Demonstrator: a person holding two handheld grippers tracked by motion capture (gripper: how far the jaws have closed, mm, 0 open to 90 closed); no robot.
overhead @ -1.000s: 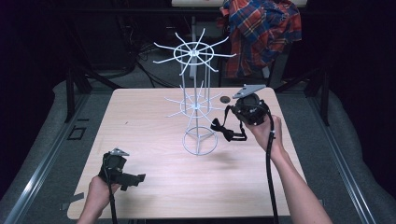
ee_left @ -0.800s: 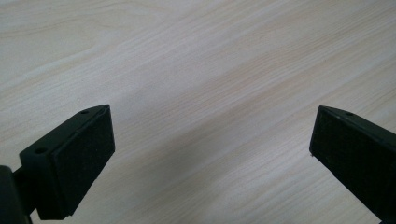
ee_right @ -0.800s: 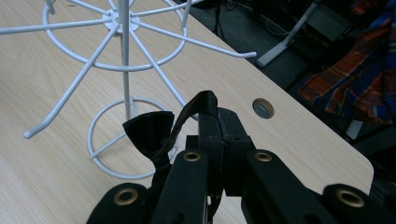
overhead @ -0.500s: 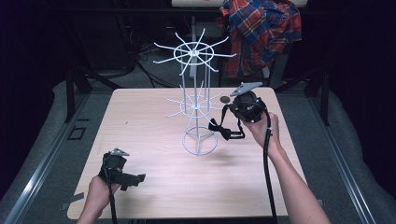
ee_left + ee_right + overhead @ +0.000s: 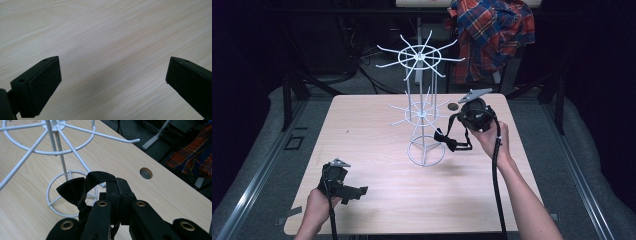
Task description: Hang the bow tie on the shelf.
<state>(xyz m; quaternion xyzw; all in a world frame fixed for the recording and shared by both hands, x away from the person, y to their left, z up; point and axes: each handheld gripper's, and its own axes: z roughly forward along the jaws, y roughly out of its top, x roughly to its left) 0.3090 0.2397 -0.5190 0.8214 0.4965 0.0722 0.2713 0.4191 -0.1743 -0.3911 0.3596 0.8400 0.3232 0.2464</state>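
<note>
**Bow tie pinched by its strap beside the wire rack**

Your right gripper (image 5: 460, 121) has its jaws pressed fully together on the strap of the black bow tie (image 5: 446, 140). In the right gripper view the strap loops up over the closed pads (image 5: 117, 185) and the bow (image 5: 72, 190) hangs to their left. The tie dangles clear of the table (image 5: 362, 125), just beside the white wire display rack (image 5: 422, 112), in front of its ring base and below its lower tier of hooks. Your left gripper (image 5: 357, 191) sits low over the near left of the table, jaws spread wide with bare wood between them.
</note>
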